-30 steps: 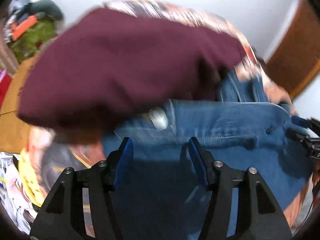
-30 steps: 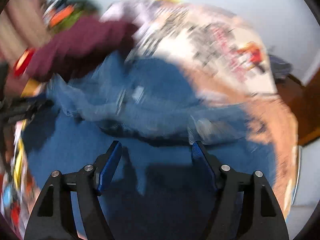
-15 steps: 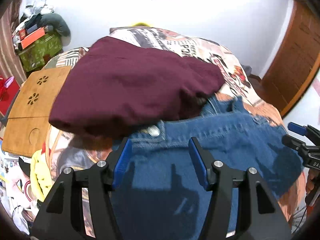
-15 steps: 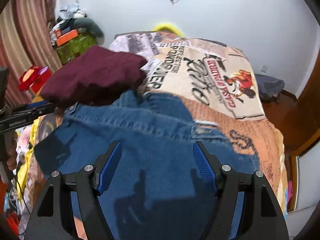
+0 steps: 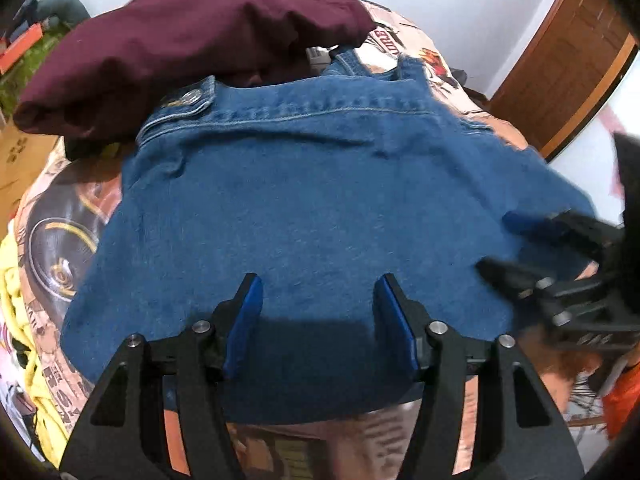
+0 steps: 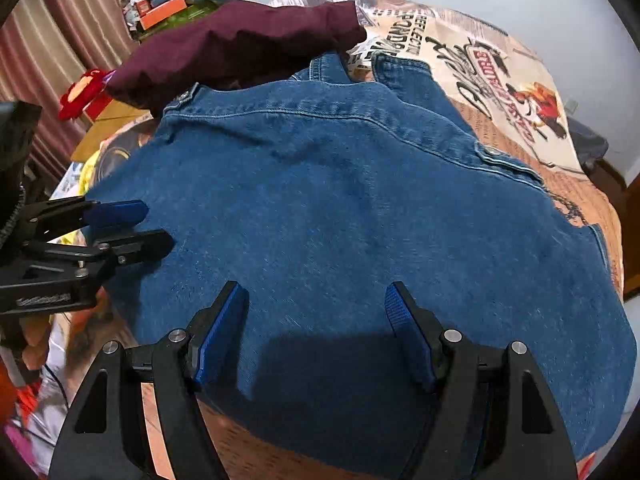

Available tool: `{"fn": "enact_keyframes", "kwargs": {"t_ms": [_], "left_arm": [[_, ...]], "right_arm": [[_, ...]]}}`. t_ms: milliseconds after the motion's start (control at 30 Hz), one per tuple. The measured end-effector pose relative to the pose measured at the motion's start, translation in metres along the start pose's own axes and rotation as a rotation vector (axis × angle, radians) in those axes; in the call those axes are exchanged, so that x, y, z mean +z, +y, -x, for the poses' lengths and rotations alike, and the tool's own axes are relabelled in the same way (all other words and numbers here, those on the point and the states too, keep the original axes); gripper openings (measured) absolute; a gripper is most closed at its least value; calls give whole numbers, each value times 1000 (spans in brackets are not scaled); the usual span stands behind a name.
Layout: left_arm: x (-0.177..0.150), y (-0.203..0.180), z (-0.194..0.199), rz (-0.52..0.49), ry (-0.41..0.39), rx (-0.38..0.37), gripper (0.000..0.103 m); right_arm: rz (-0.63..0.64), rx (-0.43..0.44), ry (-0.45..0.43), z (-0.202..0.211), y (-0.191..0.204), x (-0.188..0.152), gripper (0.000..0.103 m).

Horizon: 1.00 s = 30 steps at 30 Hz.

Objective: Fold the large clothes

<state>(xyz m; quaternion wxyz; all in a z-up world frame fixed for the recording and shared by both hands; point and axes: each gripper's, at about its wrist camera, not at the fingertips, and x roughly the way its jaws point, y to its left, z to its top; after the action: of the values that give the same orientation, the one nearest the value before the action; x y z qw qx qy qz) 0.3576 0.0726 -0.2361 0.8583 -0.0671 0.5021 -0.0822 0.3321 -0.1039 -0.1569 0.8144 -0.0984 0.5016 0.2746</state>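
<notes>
A blue denim garment (image 5: 320, 184) (image 6: 340, 200) lies spread flat on a bed with a printed bedspread (image 6: 480, 64), its waistband and metal button towards the far side. A folded maroon garment (image 5: 180, 40) (image 6: 240, 44) rests behind it at the far left, overlapping the button corner. My left gripper (image 5: 318, 284) (image 6: 154, 226) hovers open over the denim's near left part. Further right, my right gripper (image 6: 316, 290) (image 5: 496, 242) stands open over the near hem. Neither has cloth between its fingers.
Yellow cloth (image 5: 12, 264) hangs at the bed's left edge beside a wooden board (image 5: 16, 160). A wooden door (image 5: 568, 60) is at the right. A striped curtain (image 6: 48, 40) and a cluttered shelf with an orange box (image 6: 164, 12) stand at the far left.
Both grippers have come down and closer over the denim, which fills more of each view and has settled flat. The two grippers are nearer to each other.
</notes>
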Motion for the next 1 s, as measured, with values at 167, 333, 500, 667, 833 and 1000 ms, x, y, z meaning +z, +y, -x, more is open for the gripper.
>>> {"fn": "enact_keyframes", "kwargs": {"t_ms": [167,333,500,667,833,1000], "left_arm": [[-13,13,12,25,-31,86,75],[-23,45,26,124,-45,112,75],[-33,79,44,243,-64,170,75],[-52,118,50,395,-61,204,75],[-70,136,53,553,-54,96,75],[-82,137,48,663,-34,-68,75]], "right_arm": [[-17,-110,-52,24,-17,-10,70],[-98,-124,-102,49,-50,-28,70],[-185,-163,-140,77,-72,-39,70],[-265,-243,-178,97,-95,-49,70],[-335,-303,-204,111,-115,-55,70],[-396,-283,-241,121,-124,-60,70]]}}
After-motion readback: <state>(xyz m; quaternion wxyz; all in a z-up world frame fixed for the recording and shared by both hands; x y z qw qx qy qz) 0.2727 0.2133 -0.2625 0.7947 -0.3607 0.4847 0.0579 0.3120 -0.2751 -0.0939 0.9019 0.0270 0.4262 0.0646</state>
